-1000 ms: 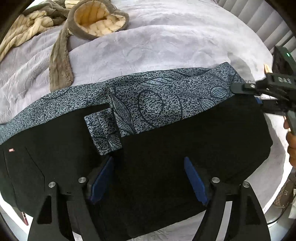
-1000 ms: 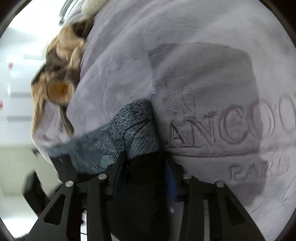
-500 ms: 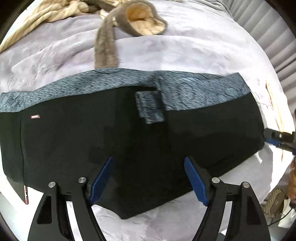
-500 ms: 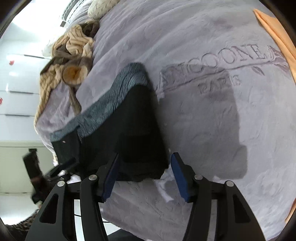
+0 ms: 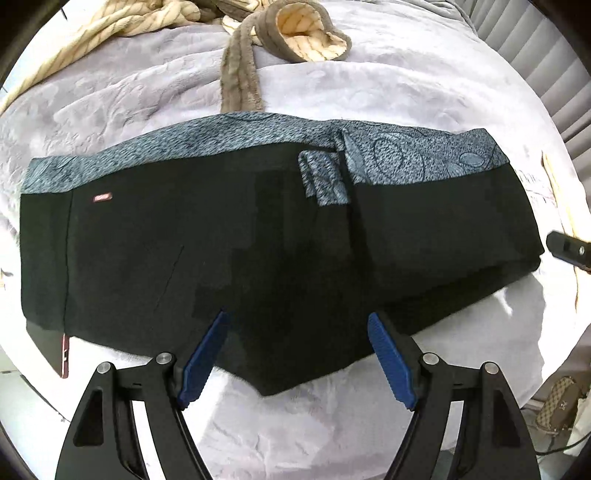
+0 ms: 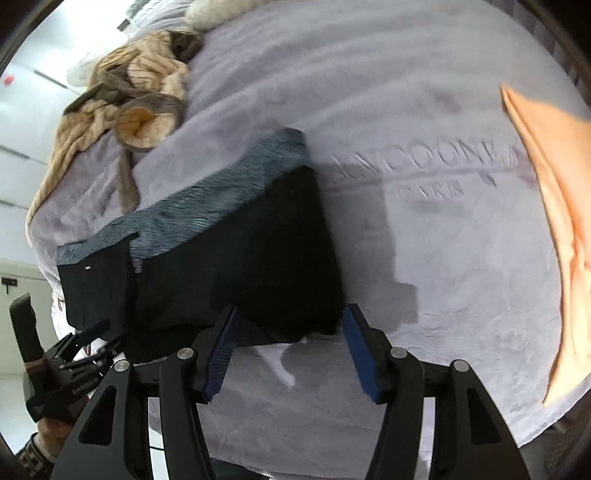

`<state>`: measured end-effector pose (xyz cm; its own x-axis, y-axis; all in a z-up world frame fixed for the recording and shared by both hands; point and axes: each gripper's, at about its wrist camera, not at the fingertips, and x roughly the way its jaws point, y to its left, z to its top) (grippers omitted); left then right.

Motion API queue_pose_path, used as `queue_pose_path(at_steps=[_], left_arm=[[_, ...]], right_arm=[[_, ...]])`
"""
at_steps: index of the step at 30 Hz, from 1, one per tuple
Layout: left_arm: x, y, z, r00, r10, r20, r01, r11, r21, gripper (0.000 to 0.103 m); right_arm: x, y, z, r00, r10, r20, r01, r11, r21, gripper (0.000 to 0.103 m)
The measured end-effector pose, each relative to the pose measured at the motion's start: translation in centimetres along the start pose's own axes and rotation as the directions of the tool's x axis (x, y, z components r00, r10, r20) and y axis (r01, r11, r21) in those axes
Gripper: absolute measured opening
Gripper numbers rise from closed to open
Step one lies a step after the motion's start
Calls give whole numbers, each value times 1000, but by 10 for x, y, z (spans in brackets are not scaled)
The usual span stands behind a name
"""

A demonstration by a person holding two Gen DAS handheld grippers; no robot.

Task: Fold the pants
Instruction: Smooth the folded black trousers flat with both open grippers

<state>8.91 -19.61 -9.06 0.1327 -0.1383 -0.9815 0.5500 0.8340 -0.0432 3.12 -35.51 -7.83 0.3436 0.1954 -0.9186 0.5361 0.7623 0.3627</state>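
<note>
Pants: one pair of black pants with a blue-grey patterned band along the far edge, lying folded lengthwise and flat on the bed; also seen end-on in the right wrist view.
Hidden or unclear: the lower layers of the fold are covered by the top layer; the small pink label is too small to read; the near edge runs under the left gripper's fingers.
Left gripper: blue pads wide apart, empty, just above the near edge of the pants.
Right gripper: pads spread apart, holding nothing, at the near corner of the pants; only its tip shows in the left view.
Blanket text: embossed lettering, blurred, partly legible.
Beige striped garment: one, bunched at the far side.
Orange cloth: one, cut off at the right edge.
Phone: one, half under the pants' left corner.
</note>
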Motion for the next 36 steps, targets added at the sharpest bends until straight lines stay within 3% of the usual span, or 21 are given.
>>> queue_pose_path(at_steps=[6, 11, 13, 16, 20, 25, 36], left_arm=[[-9, 24, -24, 1000, -2, -16, 1, 998, -60, 79], [-8, 39, -38, 999, -6, -36, 3, 996, -89, 80], [-7, 46, -38, 999, -22, -37, 18, 994, -110, 103], [-3, 56, -41, 999, -35, -32, 31, 993, -118, 103], [1, 60, -42, 999, -22, -45, 17, 993, -121, 103], [18, 71, -19, 999, -12, -48, 5, 989, -146, 103], [22, 110, -9, 998, 26, -62, -36, 984, -173, 103]], right_arm=[[8, 49, -10, 999, -11, -33, 6, 990, -139, 63], [16, 62, -16, 997, -17, -77, 5, 989, -150, 64], [18, 64, -16, 996, -19, -83, 6, 989, -149, 64], [19, 67, -18, 996, -23, -86, 9, 987, -161, 64], [24, 72, -19, 995, -23, -101, 6, 986, -168, 82], [34, 80, -17, 994, -40, -100, 21, 983, -184, 85], [56, 135, 8, 996, -33, -88, 8, 961, -276, 85]])
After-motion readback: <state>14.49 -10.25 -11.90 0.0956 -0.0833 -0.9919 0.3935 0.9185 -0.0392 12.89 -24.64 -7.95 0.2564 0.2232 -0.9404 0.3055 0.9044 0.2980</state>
